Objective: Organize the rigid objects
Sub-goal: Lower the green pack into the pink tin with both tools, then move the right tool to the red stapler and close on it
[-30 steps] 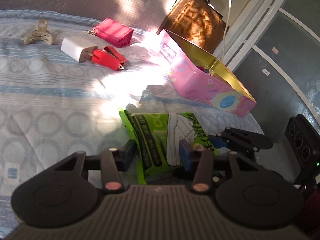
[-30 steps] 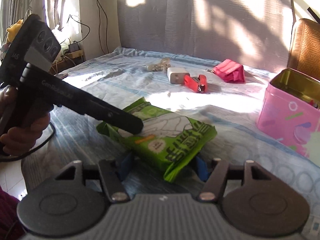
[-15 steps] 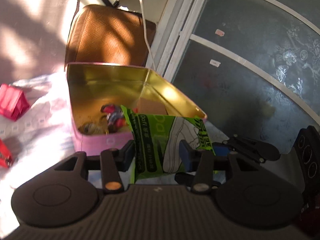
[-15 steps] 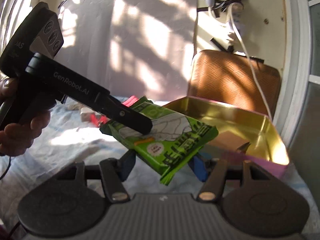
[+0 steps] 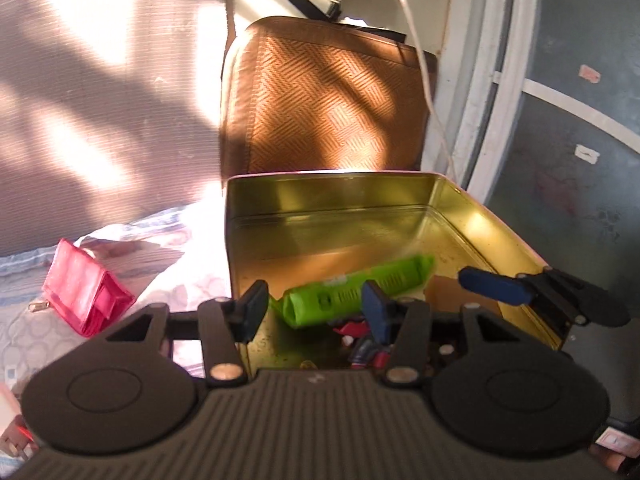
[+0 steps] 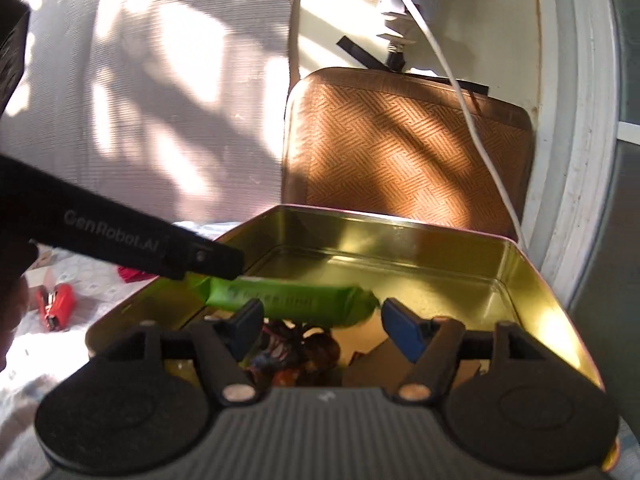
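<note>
The green packet (image 5: 356,294) sits over the open mouth of the gold-lined tin (image 5: 500,232), inside its walls, above the small clutter of dark and red bits at the bottom. In the left wrist view it lies in the lower middle of the frame, its long axis running from lower left up to the right, across the line of the fingers and not along them. The left gripper (image 5: 314,312) has its fingers spread wide. The packet shows in the gap between them, just beyond the tips, and neither pad seems to press on it, though motion blur makes contact hard to rule out.

In the right wrist view the packet (image 6: 288,300) lies nearly level across the middle of the frame, again crosswise to the fingers. The right gripper (image 6: 322,326) is open too, its pads standing on either side of the packet and slightly below it. The dark arm of the other gripper reaches in from the left edge of this frame and ends at the packet's left end.

Both grippers are about equally near. The packet looks released or about to drop, so the next move is probably to draw both back out over the tin's near rim.

On the bed (image 5: 168,276), at the left of the left wrist frame, a pink purse (image 5: 86,290) waits outside the tin; a red stapler-like thing (image 6: 56,306) lies at the left of the right wrist frame.
</note>
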A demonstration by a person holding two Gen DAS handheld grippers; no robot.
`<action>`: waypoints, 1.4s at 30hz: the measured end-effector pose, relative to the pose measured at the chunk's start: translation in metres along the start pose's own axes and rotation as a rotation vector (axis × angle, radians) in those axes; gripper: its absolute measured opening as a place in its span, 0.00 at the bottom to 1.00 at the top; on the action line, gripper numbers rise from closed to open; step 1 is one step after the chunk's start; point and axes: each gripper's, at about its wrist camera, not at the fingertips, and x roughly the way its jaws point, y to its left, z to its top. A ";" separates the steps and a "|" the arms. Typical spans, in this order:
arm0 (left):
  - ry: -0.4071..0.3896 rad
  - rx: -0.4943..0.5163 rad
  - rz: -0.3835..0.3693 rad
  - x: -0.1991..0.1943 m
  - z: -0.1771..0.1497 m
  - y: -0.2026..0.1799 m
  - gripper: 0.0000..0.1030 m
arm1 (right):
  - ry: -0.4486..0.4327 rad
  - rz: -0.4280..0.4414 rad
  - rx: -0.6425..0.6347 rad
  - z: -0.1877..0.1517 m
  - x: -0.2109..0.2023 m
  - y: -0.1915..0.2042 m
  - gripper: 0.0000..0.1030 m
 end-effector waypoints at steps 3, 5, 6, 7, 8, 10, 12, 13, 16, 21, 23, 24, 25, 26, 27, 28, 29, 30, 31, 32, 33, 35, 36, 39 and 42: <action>-0.036 0.013 0.021 -0.019 -0.006 0.004 0.54 | -0.032 0.023 0.058 -0.006 -0.015 -0.004 0.67; -0.061 0.039 0.044 -0.032 -0.011 0.003 0.54 | -0.054 0.030 0.066 -0.011 -0.029 -0.001 0.67; -0.070 0.046 0.045 -0.039 -0.014 0.003 0.55 | -0.064 0.039 0.069 -0.013 -0.036 0.001 0.68; -0.073 0.048 0.044 -0.045 -0.016 0.003 0.55 | -0.077 0.047 0.075 -0.016 -0.045 0.003 0.68; -0.073 0.048 0.044 -0.051 -0.019 0.003 0.55 | -0.086 0.049 0.080 -0.018 -0.052 0.005 0.68; -0.073 0.049 0.050 -0.065 -0.026 0.003 0.55 | -0.115 0.043 0.100 -0.023 -0.071 0.011 0.70; -0.072 0.054 0.067 -0.078 -0.035 0.003 0.55 | -0.145 0.029 0.132 -0.028 -0.089 0.014 0.72; -0.072 0.055 0.076 -0.083 -0.039 0.004 0.55 | -0.158 0.024 0.153 -0.030 -0.097 0.016 0.74; -0.072 0.046 0.103 -0.100 -0.054 0.012 0.55 | -0.177 0.014 0.216 -0.037 -0.117 0.018 0.75; -0.059 0.022 0.163 -0.116 -0.075 0.030 0.55 | -0.163 0.013 0.283 -0.044 -0.132 0.028 0.80; -0.052 0.000 0.182 -0.121 -0.083 0.042 0.55 | -0.142 0.025 0.286 -0.046 -0.132 0.035 0.82; -0.049 -0.007 0.194 -0.122 -0.087 0.047 0.55 | -0.131 0.034 0.280 -0.047 -0.131 0.041 0.82; -0.045 -0.013 0.209 -0.123 -0.091 0.053 0.55 | -0.123 0.042 0.276 -0.047 -0.130 0.045 0.83; -0.041 -0.020 0.224 -0.125 -0.095 0.058 0.55 | -0.114 0.053 0.268 -0.047 -0.129 0.051 0.85; -0.038 -0.026 0.234 -0.125 -0.098 0.063 0.55 | -0.107 0.065 0.262 -0.047 -0.128 0.057 0.85; -0.033 -0.035 0.249 -0.126 -0.101 0.071 0.55 | -0.102 0.075 0.257 -0.047 -0.127 0.062 0.86; -0.029 -0.045 0.260 -0.128 -0.104 0.077 0.55 | -0.095 0.089 0.249 -0.047 -0.127 0.069 0.86; -0.025 -0.054 0.270 -0.129 -0.107 0.083 0.55 | -0.088 0.101 0.242 -0.047 -0.125 0.075 0.86; -0.024 -0.062 0.279 -0.131 -0.110 0.088 0.55 | -0.078 0.114 0.232 -0.047 -0.123 0.082 0.87; -0.022 -0.071 0.292 -0.134 -0.114 0.094 0.55 | -0.069 0.124 0.223 -0.047 -0.121 0.088 0.87; -0.020 -0.076 0.300 -0.134 -0.116 0.098 0.55 | -0.061 0.132 0.215 -0.048 -0.119 0.093 0.87; -0.020 -0.086 0.319 -0.138 -0.122 0.107 0.55 | -0.040 0.148 0.199 -0.049 -0.115 0.104 0.87; -0.019 -0.091 0.329 -0.139 -0.125 0.111 0.55 | -0.030 0.156 0.193 -0.051 -0.113 0.109 0.87; -0.016 -0.102 0.352 -0.142 -0.132 0.123 0.56 | -0.006 0.169 0.181 -0.054 -0.109 0.119 0.87; -0.010 -0.112 0.364 -0.143 -0.138 0.133 0.56 | 0.020 0.184 0.175 -0.057 -0.106 0.126 0.87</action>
